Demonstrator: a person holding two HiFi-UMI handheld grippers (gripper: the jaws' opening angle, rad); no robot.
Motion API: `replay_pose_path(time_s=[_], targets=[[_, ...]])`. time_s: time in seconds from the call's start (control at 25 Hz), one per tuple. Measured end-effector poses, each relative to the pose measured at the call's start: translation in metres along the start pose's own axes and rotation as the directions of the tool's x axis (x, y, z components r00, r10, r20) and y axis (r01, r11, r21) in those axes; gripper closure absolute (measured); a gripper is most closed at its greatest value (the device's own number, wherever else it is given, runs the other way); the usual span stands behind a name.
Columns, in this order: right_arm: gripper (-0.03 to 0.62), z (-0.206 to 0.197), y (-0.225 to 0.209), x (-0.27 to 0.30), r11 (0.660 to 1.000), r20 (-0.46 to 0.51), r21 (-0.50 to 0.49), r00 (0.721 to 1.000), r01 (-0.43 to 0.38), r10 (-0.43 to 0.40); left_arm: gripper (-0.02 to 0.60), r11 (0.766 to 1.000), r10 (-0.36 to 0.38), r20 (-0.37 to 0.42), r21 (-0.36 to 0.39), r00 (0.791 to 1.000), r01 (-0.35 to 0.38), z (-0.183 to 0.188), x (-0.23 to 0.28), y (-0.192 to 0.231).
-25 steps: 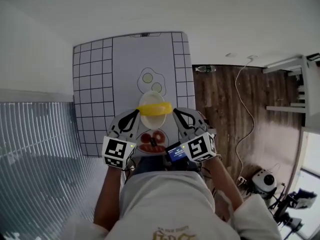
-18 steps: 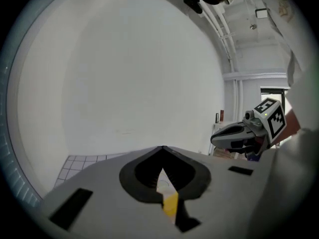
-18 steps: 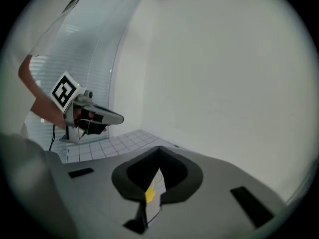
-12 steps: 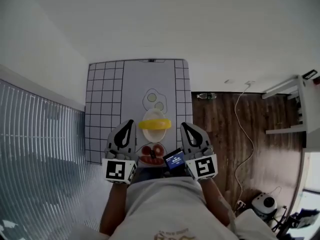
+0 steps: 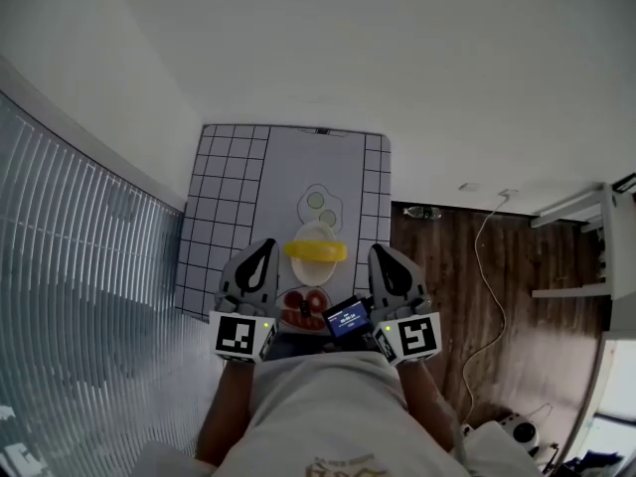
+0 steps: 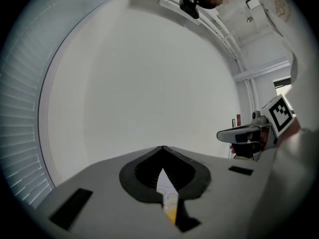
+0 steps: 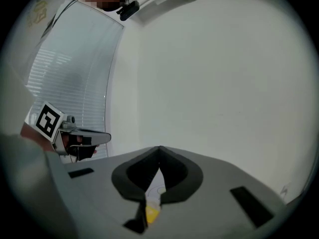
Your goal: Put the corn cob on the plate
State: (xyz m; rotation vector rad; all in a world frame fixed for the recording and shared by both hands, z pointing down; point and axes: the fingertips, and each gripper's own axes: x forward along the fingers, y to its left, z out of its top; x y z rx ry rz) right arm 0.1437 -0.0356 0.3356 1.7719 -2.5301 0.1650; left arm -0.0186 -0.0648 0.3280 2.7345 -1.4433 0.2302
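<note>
Head view: cob (image 5: 316, 250) clear of fingers (image 5: 260, 262).

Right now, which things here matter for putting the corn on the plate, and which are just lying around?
For the job: corn cob, lying across the plate; left gripper and right gripper, both shut, empty.
Lying about: fried-egg shape; red slices near the person; bottle on the floor.

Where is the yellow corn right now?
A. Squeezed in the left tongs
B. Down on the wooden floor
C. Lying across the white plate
C: the corn cob lies across the white plate, and the left tongs and right tongs are shut with nothing in them.
</note>
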Motion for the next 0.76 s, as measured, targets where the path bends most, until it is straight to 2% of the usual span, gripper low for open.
replay_pose_path(time_s=[0.32,0.76], targets=[[0.588,-0.006,-0.011,-0.005,1.000,-0.018,0.011,1.000,-0.013,0.013,0.574,1.000,0.015,-0.007,-0.005,1.000,-0.015,-0.005,0.003,-0.003],[0.588,-0.015,-0.022,-0.011,0.999,-0.029,0.019,0.999,-0.033,0.033,0.574,1.000,-0.021,-0.033,0.019,0.999,0.021,-0.014,0.006,-0.019]])
